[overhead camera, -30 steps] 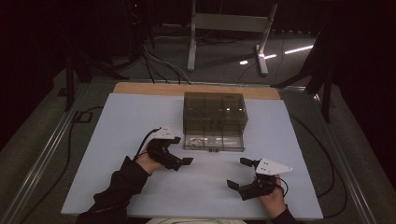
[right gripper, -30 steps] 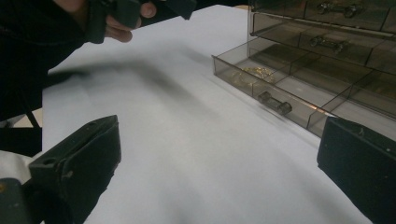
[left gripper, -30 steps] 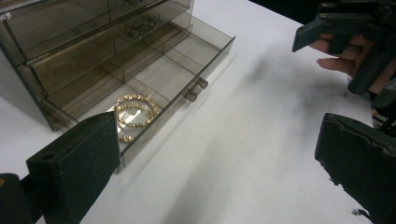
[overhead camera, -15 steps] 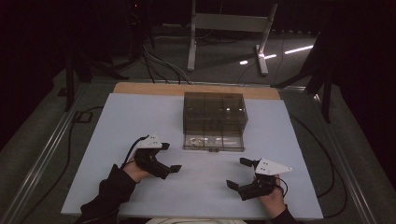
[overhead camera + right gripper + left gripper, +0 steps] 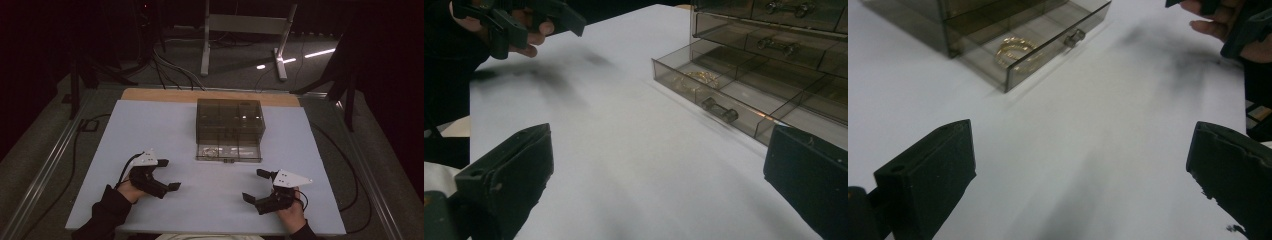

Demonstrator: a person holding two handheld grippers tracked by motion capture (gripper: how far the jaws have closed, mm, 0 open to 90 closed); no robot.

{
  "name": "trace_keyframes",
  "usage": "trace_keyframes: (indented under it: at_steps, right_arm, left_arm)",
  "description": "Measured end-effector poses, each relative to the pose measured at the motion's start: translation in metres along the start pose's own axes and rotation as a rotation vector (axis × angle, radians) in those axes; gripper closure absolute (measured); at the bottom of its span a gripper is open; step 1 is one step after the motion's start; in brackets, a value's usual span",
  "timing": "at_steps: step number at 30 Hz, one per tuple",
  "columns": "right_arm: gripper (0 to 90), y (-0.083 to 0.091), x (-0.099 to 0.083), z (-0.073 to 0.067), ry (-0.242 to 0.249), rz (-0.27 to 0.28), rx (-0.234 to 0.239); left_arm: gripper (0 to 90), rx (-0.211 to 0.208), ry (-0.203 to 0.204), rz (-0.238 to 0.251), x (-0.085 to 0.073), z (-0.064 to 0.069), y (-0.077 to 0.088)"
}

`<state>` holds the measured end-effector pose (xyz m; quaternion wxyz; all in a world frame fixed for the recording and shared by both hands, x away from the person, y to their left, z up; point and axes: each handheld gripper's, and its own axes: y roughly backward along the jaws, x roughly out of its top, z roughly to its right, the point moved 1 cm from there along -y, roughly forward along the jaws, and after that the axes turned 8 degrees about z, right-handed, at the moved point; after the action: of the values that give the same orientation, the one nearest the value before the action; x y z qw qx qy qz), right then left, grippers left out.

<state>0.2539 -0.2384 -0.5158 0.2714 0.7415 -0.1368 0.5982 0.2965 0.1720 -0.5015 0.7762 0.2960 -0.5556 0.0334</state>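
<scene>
Gold bracelet (image 5: 1015, 50) lies in the open bottom drawer (image 5: 229, 152), mid-surface: light, slippery, limp. Pinch across its band. Left gripper (image 5: 165, 175) and right gripper (image 5: 255, 186): jaws open, empty

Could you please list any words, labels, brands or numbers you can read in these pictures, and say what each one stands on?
None can be read: the smoky clear drawer box, its open bottom drawer with the gold bracelet, the white table top and both grippers, left gripper and right gripper, show no lettering.
</scene>
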Motion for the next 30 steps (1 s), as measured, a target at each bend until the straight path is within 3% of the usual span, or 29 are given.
trace_keyframes:
  at_steps: [9, 13, 22, 30]
  right_arm:
    - [0.0, -0.001, 0.0, 0.0, 0.004, -0.006, -0.001]
    - [0.0, -0.001, 0.0, 0.0, 0.005, -0.005, -0.002]
    - [0.0, -0.001, 0.0, 0.0, 0.007, -0.007, -0.002]
    - [0.0, -0.001, 0.0, -0.001, 0.015, -0.013, 0.001]
  left_arm:
    - [0.5, 0.035, -0.008, 0.011, -0.017, -0.004, 0.022]
    - [0.5, 0.067, 0.005, 0.007, -0.024, -0.007, 0.031]
    - [0.5, 0.108, 0.054, 0.054, -0.038, -0.009, 0.052]
    - [0.5, 0.122, 0.073, 0.067, -0.046, -0.014, 0.062]
